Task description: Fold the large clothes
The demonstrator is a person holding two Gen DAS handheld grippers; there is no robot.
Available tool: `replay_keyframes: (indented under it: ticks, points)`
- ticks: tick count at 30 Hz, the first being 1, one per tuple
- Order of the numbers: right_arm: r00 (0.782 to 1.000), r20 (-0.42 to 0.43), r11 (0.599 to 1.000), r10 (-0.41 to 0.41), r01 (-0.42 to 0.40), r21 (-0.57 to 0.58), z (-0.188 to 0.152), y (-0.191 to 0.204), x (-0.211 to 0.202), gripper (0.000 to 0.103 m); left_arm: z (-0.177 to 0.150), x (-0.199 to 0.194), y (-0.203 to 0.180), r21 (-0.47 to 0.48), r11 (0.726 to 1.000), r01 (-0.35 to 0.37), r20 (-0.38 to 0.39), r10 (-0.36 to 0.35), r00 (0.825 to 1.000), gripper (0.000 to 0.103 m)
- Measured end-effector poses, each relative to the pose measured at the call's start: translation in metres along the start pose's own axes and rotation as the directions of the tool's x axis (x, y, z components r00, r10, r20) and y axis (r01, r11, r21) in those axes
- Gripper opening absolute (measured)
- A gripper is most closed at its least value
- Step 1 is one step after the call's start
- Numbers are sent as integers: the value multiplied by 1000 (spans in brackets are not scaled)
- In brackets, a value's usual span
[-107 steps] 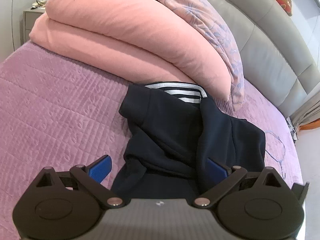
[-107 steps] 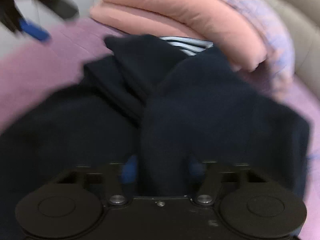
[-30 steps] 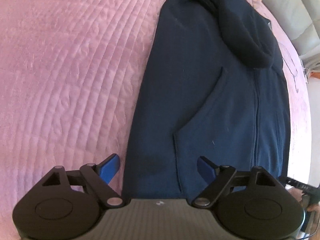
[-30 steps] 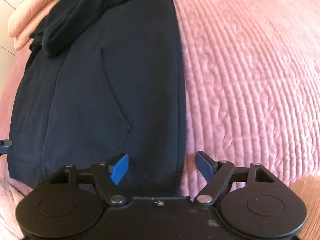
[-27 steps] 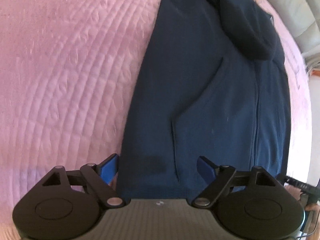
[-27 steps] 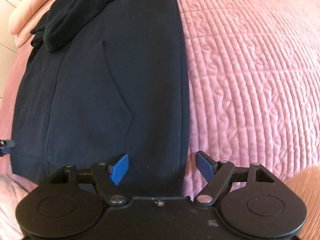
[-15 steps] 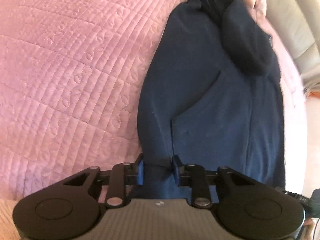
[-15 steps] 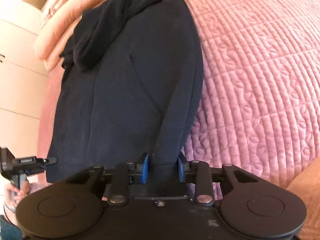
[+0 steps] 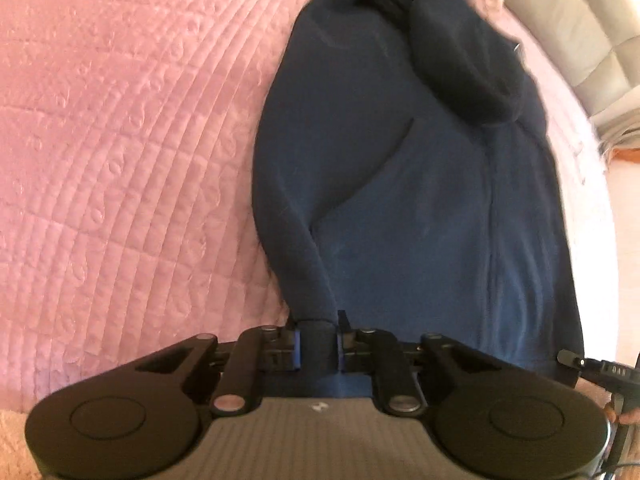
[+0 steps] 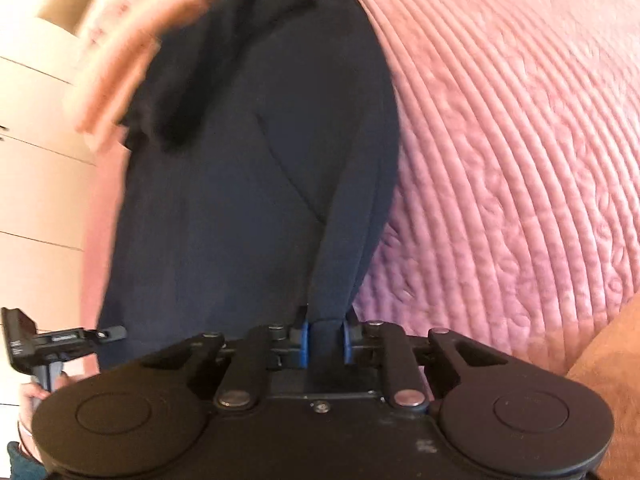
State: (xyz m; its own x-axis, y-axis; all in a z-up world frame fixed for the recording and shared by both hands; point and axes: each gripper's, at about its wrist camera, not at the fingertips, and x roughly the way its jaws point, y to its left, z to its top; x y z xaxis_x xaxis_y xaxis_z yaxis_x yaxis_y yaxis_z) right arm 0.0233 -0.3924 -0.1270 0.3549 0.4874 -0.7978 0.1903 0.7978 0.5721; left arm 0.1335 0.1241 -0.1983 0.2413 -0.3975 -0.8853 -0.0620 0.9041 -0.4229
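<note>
Pinching the hem at both bottom corners, we have the left claw [image 9: 318,344] closed to a narrow gap on a bunched tuck of the navy hoodie [image 9: 420,200], and the right claw [image 10: 325,340] closed the same way on the opposite corner. The blue pads [image 10: 305,340] press fabric from both sides, with only a small fold of cloth between them.

From the claws outward, the hoodie runs lengthwise away from us across the pink quilted bed [image 9: 120,160], front side up with its pocket seams showing, a sleeve [image 9: 460,60] folded across the chest. Its far end reaches the peach bedding [image 10: 120,52] by the headboard (that part is blurred, so we cannot read the collar).

Our judgement is that each grip is shallow: if we lift or carry the hem toward the collar unevenly, one corner could slip out, or the fold could land skewed. The folded sleeve may also slide off the chest if the cloth is jerked.

For room, the quilt lies open on the outer side of each claw. The grey headboard [image 9: 568,20] is near the garment's far right, and the bed's near edge sits close under us.
</note>
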Motion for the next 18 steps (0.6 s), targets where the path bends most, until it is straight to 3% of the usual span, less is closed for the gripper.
replay_keyframes:
  ticks: [3, 6, 11, 14, 18]
  points:
    - [992, 98, 997, 79, -81, 14, -4, 4, -21, 19, 4, -21, -3, -16, 996, 91, 91, -89, 992, 15]
    - [976, 172, 990, 133, -138, 17, 3, 9, -39, 19, 7, -44, -6, -26, 987, 158, 193, -150, 970, 15]
    - [938, 278, 969, 209, -237, 71, 30, 17, -72, 19, 32, -83, -17, -13, 972, 237, 316, -220, 923, 15]
    - [916, 334, 966, 222, -254, 56, 50, 32, -89, 19, 53, -105, -32, 17, 957, 291, 383, -275, 882, 15]
    - [887, 390, 954, 246, -292, 63, 90, 43, -100, 19, 79, -129, -57, 23, 957, 291, 435, -271, 859, 15]
